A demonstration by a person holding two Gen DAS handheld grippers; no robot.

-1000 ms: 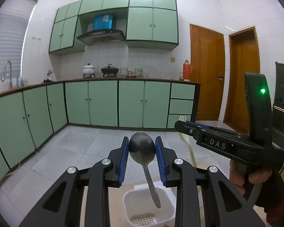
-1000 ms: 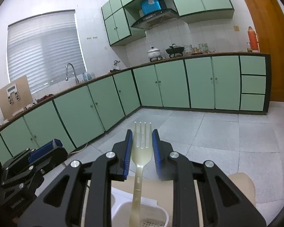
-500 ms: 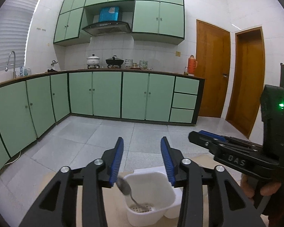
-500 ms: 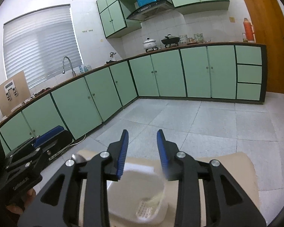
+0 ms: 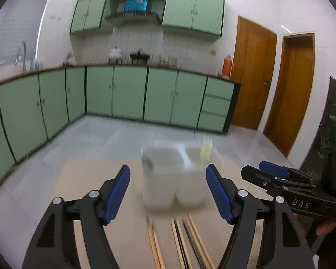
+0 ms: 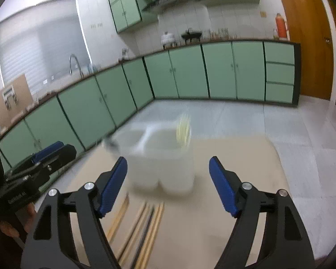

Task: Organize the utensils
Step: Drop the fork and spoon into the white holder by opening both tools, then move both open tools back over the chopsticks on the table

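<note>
A white two-compartment utensil holder [image 5: 172,174] stands on the beige table, blurred by motion; it also shows in the right wrist view [image 6: 161,157]. A metal spoon [image 5: 148,164] leans in its left compartment and a pale yellow fork [image 5: 206,149] stands in its right one; the fork [image 6: 183,132] and spoon [image 6: 109,143] show in the right wrist view too. Several chopsticks [image 5: 179,239] lie on the table in front of the holder, also seen from the right wrist [image 6: 141,224]. My left gripper [image 5: 168,192] is open and empty, behind the holder. My right gripper [image 6: 168,188] is open and empty beside it.
The beige table [image 5: 89,179] ends just past the holder, with grey tiled floor [image 5: 114,139] beyond. Green kitchen cabinets [image 5: 127,94] line the far walls. Two wooden doors [image 5: 253,74] stand at the right.
Both grippers let go of the spoon and fork, which now sit in the holder. Both opened wide and pulled back and down, so the chopsticks came into view.
</note>
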